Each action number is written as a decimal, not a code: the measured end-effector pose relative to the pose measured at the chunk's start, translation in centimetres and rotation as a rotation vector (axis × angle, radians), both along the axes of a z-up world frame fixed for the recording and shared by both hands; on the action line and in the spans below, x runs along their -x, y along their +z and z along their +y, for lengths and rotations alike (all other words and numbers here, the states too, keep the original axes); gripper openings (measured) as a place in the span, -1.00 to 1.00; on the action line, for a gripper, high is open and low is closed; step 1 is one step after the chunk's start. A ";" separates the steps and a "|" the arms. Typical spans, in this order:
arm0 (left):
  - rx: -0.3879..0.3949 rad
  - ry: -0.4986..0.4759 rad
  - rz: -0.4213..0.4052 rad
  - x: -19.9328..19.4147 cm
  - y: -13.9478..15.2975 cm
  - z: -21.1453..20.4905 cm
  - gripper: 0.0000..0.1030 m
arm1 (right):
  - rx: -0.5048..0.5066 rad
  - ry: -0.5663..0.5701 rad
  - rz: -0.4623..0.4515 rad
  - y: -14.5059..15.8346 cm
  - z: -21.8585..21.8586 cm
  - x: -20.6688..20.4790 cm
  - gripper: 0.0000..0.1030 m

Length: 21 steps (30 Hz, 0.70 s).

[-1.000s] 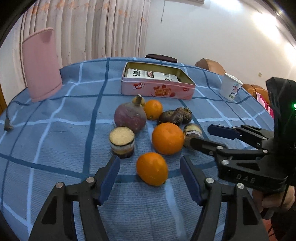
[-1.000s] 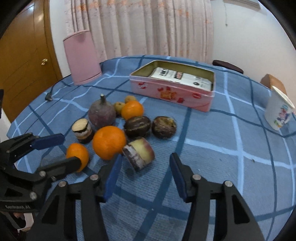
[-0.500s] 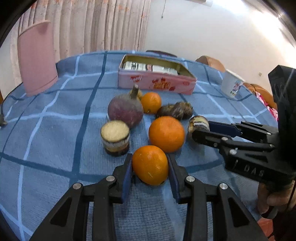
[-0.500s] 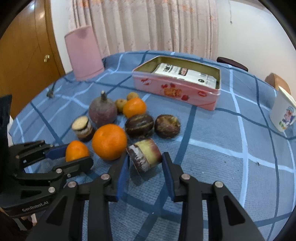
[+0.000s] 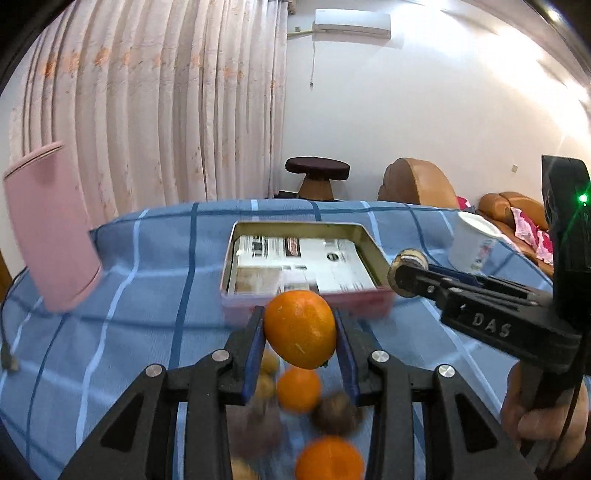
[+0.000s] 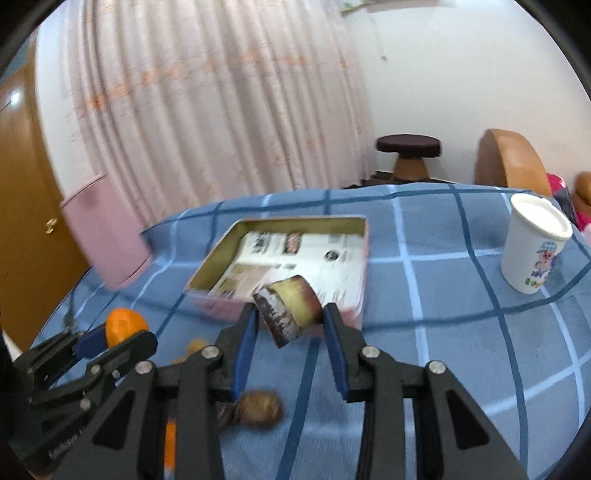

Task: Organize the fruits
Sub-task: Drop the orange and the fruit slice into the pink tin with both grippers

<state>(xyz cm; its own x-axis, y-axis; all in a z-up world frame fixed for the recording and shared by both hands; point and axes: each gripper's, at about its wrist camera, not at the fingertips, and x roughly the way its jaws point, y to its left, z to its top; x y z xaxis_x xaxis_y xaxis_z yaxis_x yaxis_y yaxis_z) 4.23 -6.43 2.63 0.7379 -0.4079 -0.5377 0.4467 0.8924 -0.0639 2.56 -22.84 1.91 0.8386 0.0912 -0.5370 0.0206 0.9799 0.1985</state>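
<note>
Looked like a home living room. Pale floor-length curtains point(image 5: 147, 110) covered one wall, with a wall AC unit point(image 5: 351, 23) mounted high on the white wall beside them. Tan leather sofa point(image 5: 417, 181) and a dark round stool point(image 6: 408, 147) stood behind the counter point(image 6: 443, 236), which wore a blue checked cloth. A wooden door point(image 6: 26, 221) with a brass handle sat at the left. A cartoon-print paper cup point(image 6: 535, 247) and a pink biscuit tin point(image 5: 303, 258) were on the cloth.
</note>
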 end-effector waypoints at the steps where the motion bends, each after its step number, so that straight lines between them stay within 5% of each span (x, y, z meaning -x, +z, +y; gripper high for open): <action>1: -0.005 0.007 0.003 -1.2 -0.2 -0.5 -0.27 | 0.001 -0.024 0.004 -0.2 -0.2 -1.0 -0.24; 12: 0.016 0.019 0.132 -8.9 -2.6 -3.5 -0.27 | 0.019 -0.080 0.049 -2.4 -0.8 -5.8 -0.24; 21: -0.020 0.045 0.174 -9.4 -3.0 -4.0 -0.25 | -0.047 -0.048 0.069 -3.4 -1.6 -6.6 -0.21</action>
<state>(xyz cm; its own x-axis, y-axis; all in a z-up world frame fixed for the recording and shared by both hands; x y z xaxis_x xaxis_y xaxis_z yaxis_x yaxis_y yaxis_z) 13.64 -10.44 -0.41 0.6503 -0.3644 -0.6666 0.3901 0.9131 -0.1185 9.19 -24.43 -1.48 0.8036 0.0779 -0.5901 0.0828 0.9671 0.2404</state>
